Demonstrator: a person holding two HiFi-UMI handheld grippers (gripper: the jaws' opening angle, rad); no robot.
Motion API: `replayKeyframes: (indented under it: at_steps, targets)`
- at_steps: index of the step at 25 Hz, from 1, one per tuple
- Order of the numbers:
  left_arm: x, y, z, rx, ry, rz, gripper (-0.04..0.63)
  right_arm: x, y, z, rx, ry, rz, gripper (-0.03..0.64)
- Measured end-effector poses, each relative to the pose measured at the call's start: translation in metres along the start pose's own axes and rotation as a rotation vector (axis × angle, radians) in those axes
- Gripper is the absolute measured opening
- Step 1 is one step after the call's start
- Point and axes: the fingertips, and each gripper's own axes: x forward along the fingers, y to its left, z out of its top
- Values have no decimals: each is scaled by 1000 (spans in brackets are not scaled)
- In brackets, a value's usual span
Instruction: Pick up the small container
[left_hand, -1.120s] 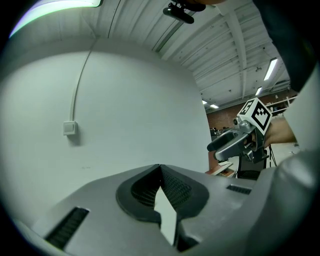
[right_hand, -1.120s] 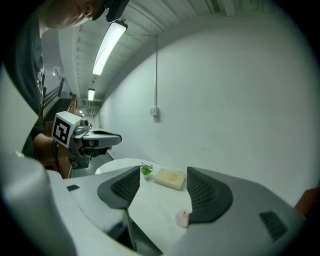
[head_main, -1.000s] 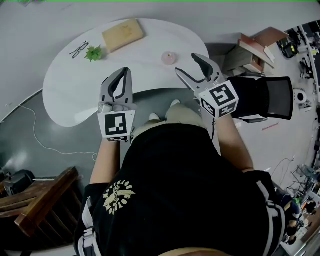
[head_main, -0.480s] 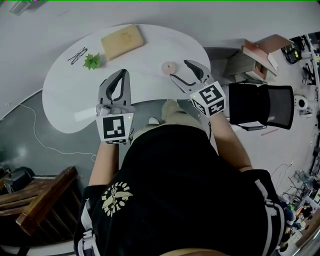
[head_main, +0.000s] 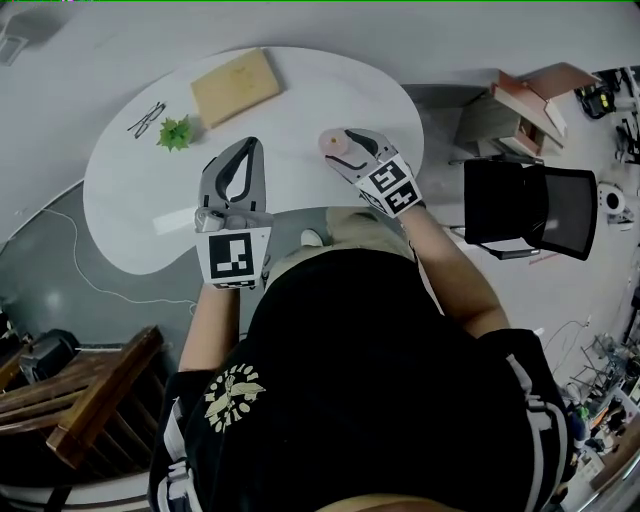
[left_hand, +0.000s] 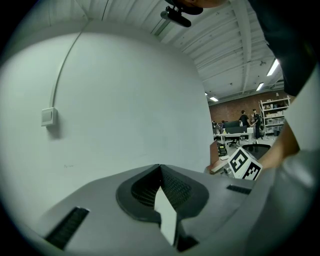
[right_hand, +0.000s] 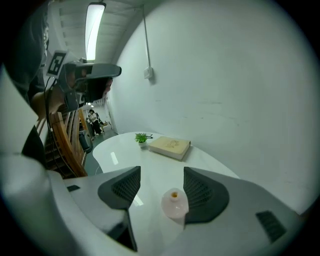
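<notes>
Left tongs: jaws pressed together with nothing between them; held over the near edge of the white curved worktop, aimed at the blank wall.
Right tongs: jaws spread wide, gripping nothing; lowered over the worktop's right part.
Small pink round container: stands upright on the worktop in the gap between the right tongs' jaws, closer to the jaw on that view's right; whether it touches that jaw is unclear.
Tan rectangular block: lies flat at the worktop's far side.
Small green plant: just left of the block.
Dark-rimmed glasses: beside the plant, near the far left edge.
Black mesh chair: on the floor to the right of the worktop.
</notes>
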Motion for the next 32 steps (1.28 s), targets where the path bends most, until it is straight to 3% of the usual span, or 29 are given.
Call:
replayKeyframes:
  at_steps: [6,8,18,32]
  targets:
    - [20,2,3,-20,-17,19,21,32,-14,-32,-51,64,1,258]
    - [25,4,0,-24,-7,26,21,41,-18,-39,-87,70,2,225]
    - [35,8,-15,-35,54,56,21,68,-23,-64,-155,116,23,194]
    - [14,11,-19,-19,73,70,21,62,-26,-66,-80,140,-37,155]
